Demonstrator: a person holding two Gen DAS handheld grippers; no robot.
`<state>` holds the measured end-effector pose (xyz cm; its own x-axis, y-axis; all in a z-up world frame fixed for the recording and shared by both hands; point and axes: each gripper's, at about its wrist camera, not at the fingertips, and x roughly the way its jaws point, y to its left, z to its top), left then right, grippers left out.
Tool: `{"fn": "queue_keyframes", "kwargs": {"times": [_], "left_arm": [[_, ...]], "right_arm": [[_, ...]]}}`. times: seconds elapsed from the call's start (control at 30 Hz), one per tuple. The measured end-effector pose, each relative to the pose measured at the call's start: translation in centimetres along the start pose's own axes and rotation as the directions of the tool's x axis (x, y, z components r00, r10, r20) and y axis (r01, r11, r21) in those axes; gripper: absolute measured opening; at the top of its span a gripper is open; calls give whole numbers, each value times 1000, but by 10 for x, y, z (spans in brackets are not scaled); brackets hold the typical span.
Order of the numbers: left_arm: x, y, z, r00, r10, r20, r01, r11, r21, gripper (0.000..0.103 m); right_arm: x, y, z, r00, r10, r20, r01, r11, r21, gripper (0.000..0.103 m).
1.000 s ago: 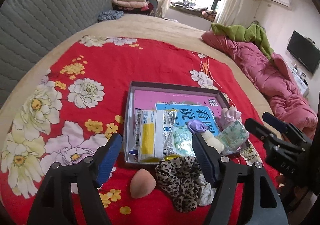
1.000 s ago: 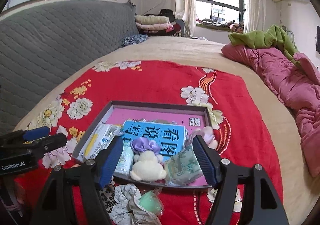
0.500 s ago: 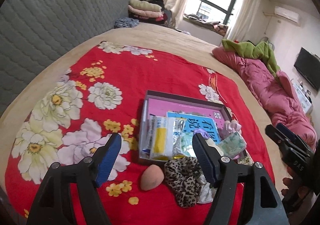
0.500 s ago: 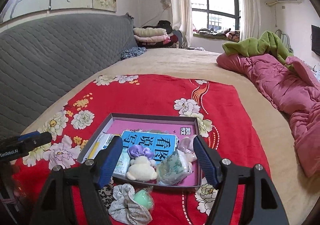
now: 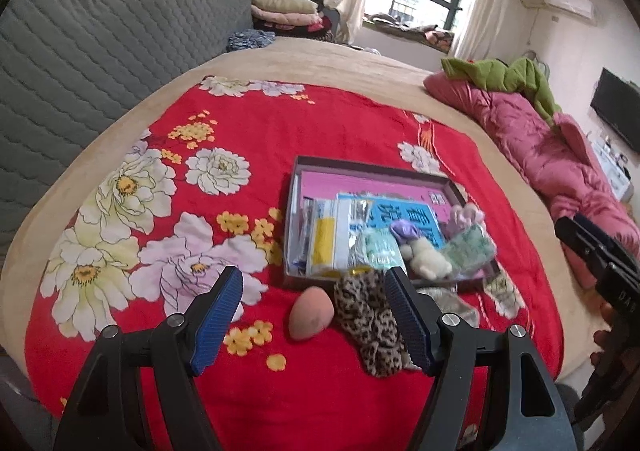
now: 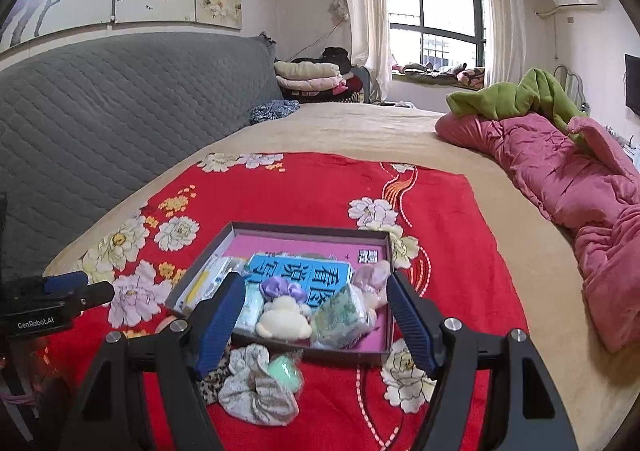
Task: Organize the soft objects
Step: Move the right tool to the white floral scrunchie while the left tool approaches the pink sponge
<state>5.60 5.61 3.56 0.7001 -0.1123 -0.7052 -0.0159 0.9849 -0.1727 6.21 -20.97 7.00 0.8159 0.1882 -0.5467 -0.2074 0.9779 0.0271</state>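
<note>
Left gripper (image 5: pixel 314 317) jaws wide apart, nothing between the pads. Peach sponge (image 5: pixel 311 313) lies on the red floral blanket (image 5: pixel 280 123) just ahead, between its fingers; leopard scrunchie (image 5: pixel 370 325) beside its right finger. Right gripper (image 6: pixel 312 321) also spread and empty. Grey scrunchie (image 6: pixel 256 387) and mint sponge (image 6: pixel 285 369) lie just below its fingers; shallow tray (image 6: pixel 308 229) beyond holds a cream plush (image 6: pixel 285 319) and packets.
</note>
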Motion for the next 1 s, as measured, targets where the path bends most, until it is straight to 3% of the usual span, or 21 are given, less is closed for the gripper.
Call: {"fn": "queue_keyframes", "kwargs": {"times": [0.3, 0.67, 0.83, 1.0], "left_arm": [[7, -13, -32, 997, 13, -73, -10, 999, 36, 75], [9, -20, -44, 994, -3, -111, 9, 998, 54, 75], [16, -21, -48, 993, 3, -121, 4, 998, 61, 75], [28, -19, -54, 991, 13, -134, -6, 998, 56, 75]], "right_arm": [[2, 10, -33, 996, 43, -73, -42, 999, 9, 73], [8, 25, -59, 986, 75, -148, -77, 997, -9, 73], [16, 32, -73, 982, 67, -178, -73, 997, -31, 73], [36, 41, -92, 979, 0, -205, -18, 996, -87, 73]]}}
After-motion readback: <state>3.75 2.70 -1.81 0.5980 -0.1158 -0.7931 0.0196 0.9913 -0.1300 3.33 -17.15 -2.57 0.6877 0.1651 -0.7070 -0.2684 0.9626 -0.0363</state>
